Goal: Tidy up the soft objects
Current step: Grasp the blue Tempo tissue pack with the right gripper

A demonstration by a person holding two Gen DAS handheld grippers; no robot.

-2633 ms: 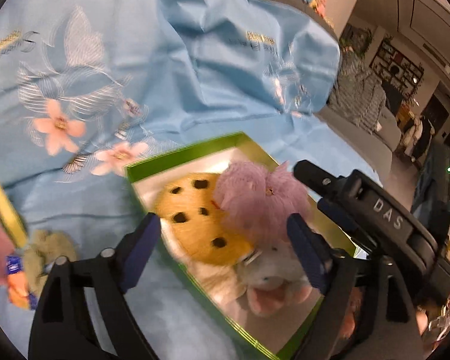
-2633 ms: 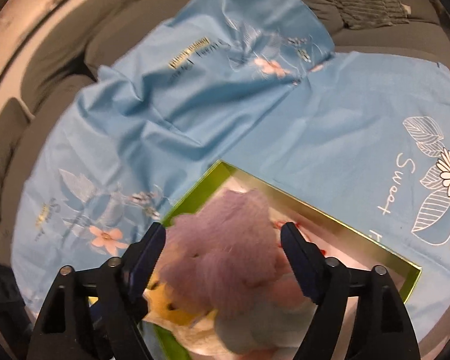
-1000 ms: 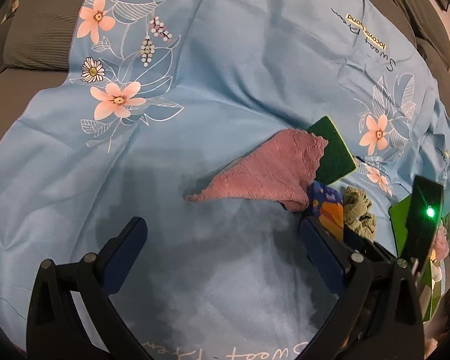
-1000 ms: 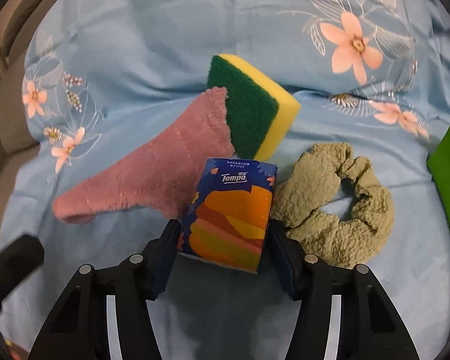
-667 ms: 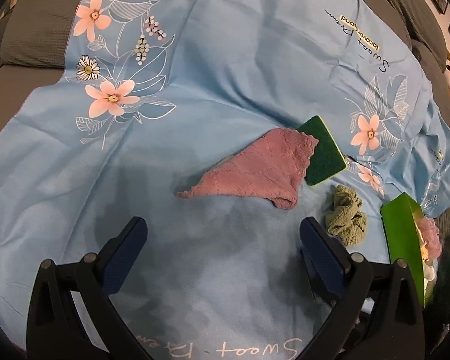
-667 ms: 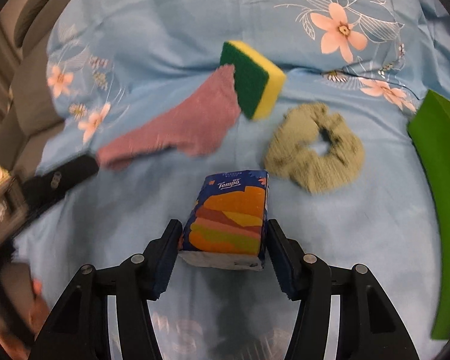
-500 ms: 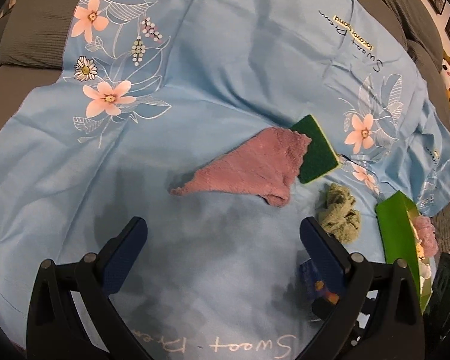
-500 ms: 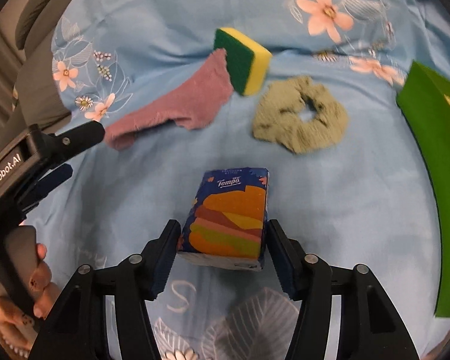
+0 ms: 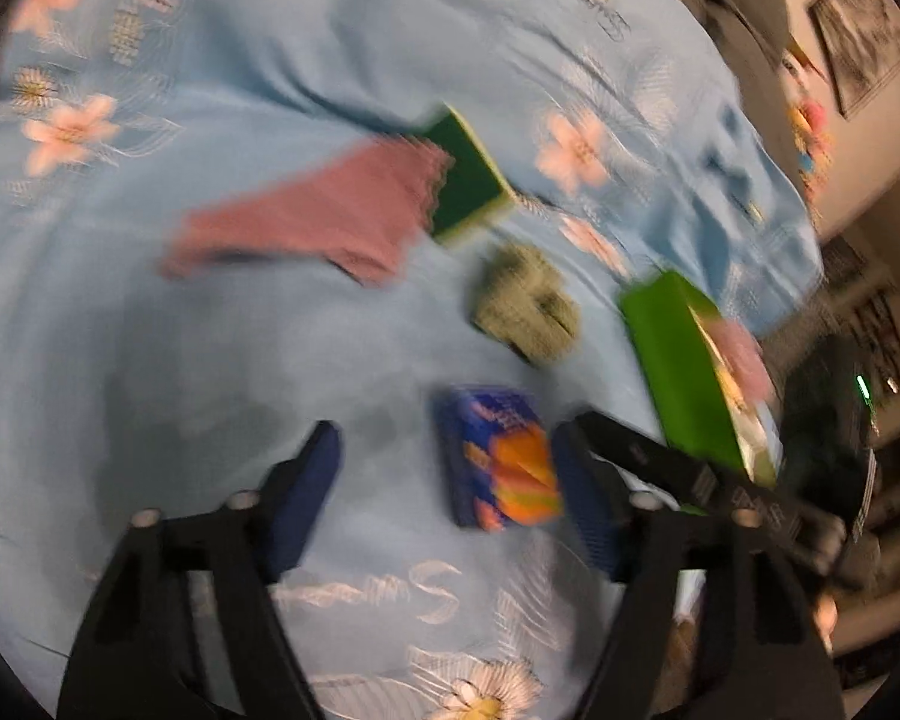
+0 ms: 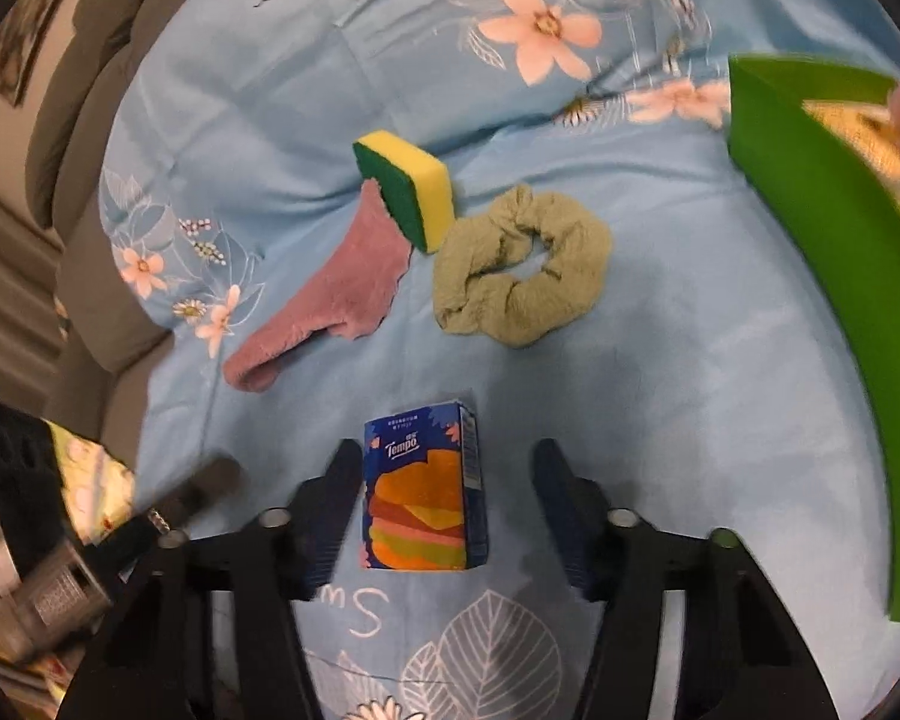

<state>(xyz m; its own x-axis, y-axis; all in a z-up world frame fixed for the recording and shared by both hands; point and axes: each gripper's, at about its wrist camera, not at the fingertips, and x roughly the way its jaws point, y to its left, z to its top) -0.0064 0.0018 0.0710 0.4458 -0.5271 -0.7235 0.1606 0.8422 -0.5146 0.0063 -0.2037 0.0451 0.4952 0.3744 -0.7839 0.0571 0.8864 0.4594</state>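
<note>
A blue and orange Tempo tissue pack (image 10: pixel 423 492) lies on the blue floral sheet (image 10: pixel 660 390), between the fingers of my open right gripper (image 10: pixel 444 510), touching the left finger. It also shows in the blurred left wrist view (image 9: pixel 498 462), inside my open, empty left gripper (image 9: pixel 450 480). Beyond lie a green scrunchie (image 10: pixel 519 270), a yellow and green sponge (image 10: pixel 408 186) and a pink cloth (image 10: pixel 336 294). A green box (image 10: pixel 834 276) at the right holds plush toys (image 10: pixel 894 126).
The sheet covers a grey sofa (image 10: pixel 90 138), whose cushions show at the left. My left gripper's body (image 10: pixel 60 588) sits at the lower left of the right wrist view. Framed pictures (image 9: pixel 858 18) hang on the far wall.
My right gripper carried the tissue pack toward the sheet's near side and opened, leaving it lying there. My left gripper swung right toward the pack, and its view is blurred.
</note>
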